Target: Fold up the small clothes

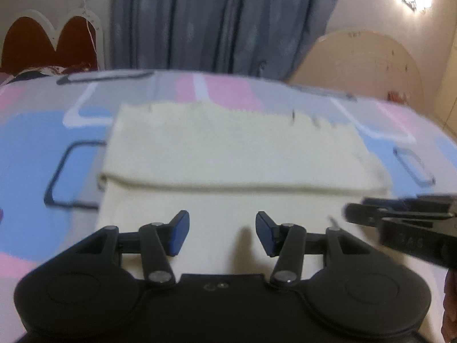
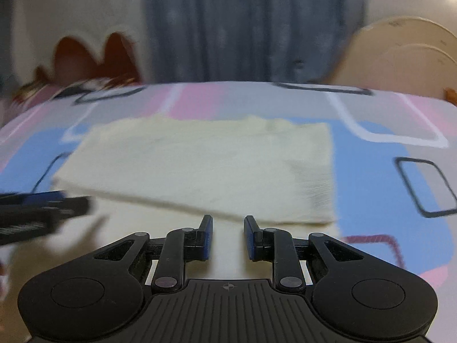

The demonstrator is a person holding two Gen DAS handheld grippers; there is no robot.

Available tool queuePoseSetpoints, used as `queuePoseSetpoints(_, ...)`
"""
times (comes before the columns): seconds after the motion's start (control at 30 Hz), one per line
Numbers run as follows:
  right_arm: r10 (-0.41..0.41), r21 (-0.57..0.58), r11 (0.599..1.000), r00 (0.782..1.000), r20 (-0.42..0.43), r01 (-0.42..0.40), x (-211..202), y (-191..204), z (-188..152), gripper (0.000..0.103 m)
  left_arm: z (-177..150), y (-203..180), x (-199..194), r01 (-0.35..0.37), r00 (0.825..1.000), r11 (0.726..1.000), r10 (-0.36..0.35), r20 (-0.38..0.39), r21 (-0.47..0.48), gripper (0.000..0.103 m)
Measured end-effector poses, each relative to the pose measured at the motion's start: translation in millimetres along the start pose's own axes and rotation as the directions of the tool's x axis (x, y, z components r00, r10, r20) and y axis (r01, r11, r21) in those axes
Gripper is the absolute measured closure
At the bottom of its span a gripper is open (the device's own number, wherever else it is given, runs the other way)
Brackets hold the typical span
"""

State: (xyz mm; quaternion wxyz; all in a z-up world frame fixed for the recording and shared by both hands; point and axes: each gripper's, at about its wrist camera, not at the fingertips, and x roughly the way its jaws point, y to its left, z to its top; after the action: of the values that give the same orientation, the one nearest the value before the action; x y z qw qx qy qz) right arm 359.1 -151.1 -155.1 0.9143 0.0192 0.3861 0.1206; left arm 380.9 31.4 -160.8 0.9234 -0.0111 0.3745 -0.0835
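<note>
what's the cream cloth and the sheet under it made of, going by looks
Cream cloth: probably a soft woven or knit cotton, matte, with faint ribbing near its right edge and a rough, frayed-looking far edge; blur leaves the weave unsure. Bed sheet: looks like thin, smooth printed fabric, matte, with flat pink, blue and grey patches and outlined rectangles. The fibre can't be told.

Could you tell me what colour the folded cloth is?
The cloth is pale cream; clearest in the right wrist view.

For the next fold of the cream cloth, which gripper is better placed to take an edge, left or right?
Probably the right. The right gripper hangs open just before the folded cloth's near edge and close to its corner. The left gripper, also open, hangs over the flat lower layer, farther from that edge.
</note>
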Motion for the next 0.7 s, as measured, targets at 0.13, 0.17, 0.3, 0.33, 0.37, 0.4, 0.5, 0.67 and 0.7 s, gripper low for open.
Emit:
queuePoseSetpoints(0.13,0.032,-0.049,0.998,0.998,-0.057,-0.035,7.5,18.8,-18.1,0.079,-21.6,5.0,0.5,-0.042,0.998,0.999,0.043,-0.037,0.009,0.05)
queuePoseSetpoints(0.17,0.026,-0.056,0.998,0.998,-0.057,-0.029,7.9,18.8,-22.9,0.079,-25.3,8.7,-3.0,-0.058,0.998,0.998,0.058,-0.034,0.011,0.049)
queuePoseSetpoints(0.3,-0.024,-0.079,0.997,0.999,-0.039,0.021,1.0,3.5,-31.0,0.08,-35.0,26.4,-17.4,-0.099,0.994,0.995,0.099,-0.043,0.002,0.049)
queuePoseSetpoints(0.33,-0.037,-0.076,0.997,0.999,-0.038,0.034,-1.2,-4.7,-34.1,0.08,-36.5,29.2,-20.9,-0.107,0.993,0.994,0.107,-0.045,-0.002,0.049)
queuePoseSetpoints(0.37,-0.054,-0.066,0.996,0.998,-0.037,0.052,-5.2,-12.9,-38.4,0.08,-38.1,31.0,-24.1,-0.116,0.992,0.993,0.115,-0.046,-0.002,0.049)
queuePoseSetpoints(0.4,-0.065,-0.044,0.997,0.997,-0.04,0.063,-9.0,-20.5,-41.9,0.08,-39.8,32.7,-26.5,-0.122,0.991,0.993,0.122,-0.048,-0.001,0.049)
queuePoseSetpoints(0.5,-0.087,-0.002,0.996,0.995,-0.049,0.087,-20.1,-29.2,-52.1,0.08,-41.3,31.8,-32.4,-0.129,0.99,0.992,0.128,-0.055,-0.004,0.051)
queuePoseSetpoints(0.67,-0.067,0.07,0.995,0.997,-0.049,0.07,-47.0,-23.3,-56.8,0.079,-43.2,21.8,-51.3,-0.092,0.995,0.996,0.091,-0.047,-0.01,0.05)
queuePoseSetpoints(0.7,-0.052,0.094,0.994,0.998,-0.038,0.055,-54.8,-20.0,-58.6,0.079,-45.2,17.4,-56.0,-0.076,0.996,0.997,0.076,-0.037,0.005,0.05)
